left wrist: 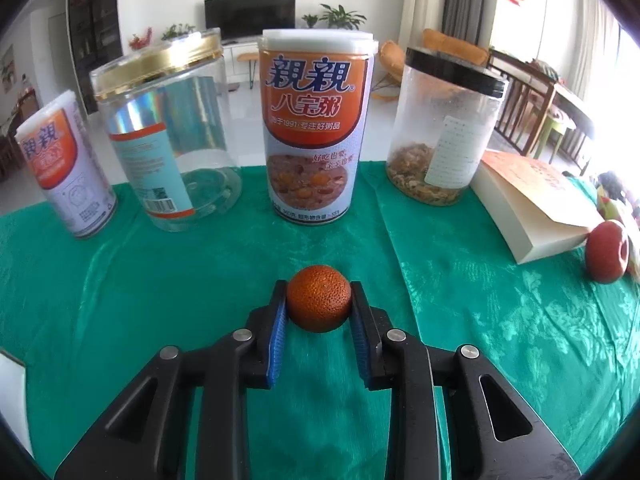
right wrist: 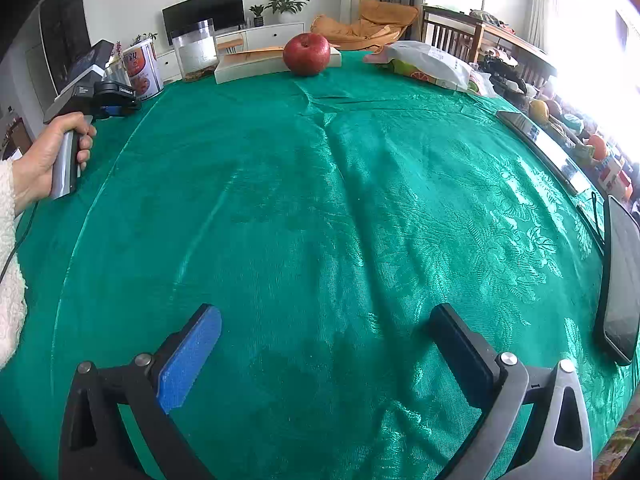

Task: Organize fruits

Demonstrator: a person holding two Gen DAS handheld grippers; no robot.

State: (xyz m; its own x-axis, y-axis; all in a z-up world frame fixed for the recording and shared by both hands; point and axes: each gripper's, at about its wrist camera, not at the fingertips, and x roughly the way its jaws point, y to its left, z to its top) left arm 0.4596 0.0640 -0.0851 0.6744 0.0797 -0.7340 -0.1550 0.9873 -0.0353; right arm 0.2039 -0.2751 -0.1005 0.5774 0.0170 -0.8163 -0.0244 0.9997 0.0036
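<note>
My left gripper (left wrist: 319, 304) pinches the orange (left wrist: 319, 298) at its fingertips, on the cloth (left wrist: 160, 272) before the can (left wrist: 316, 128). Right gripper (right wrist: 326, 344) gapes, empty. I reckon the round fruit may squirt out when lifted.

Bare green cloth (right wrist: 320, 200) ahead — cans and jars (left wrist: 316, 128) wall the far edge.

The table (right wrist: 320, 200) is covered by a green cloth with a glossy sheen and a woven leaf pattern. The orange (left wrist: 319, 298) has a matt, pitted rind; the apple (right wrist: 307, 54) has smooth, shiny skin. The jars (left wrist: 168, 132) are clear plastic, and the fingers (left wrist: 280, 320) carry ribbed blue pads on black matt plastic.
</note>
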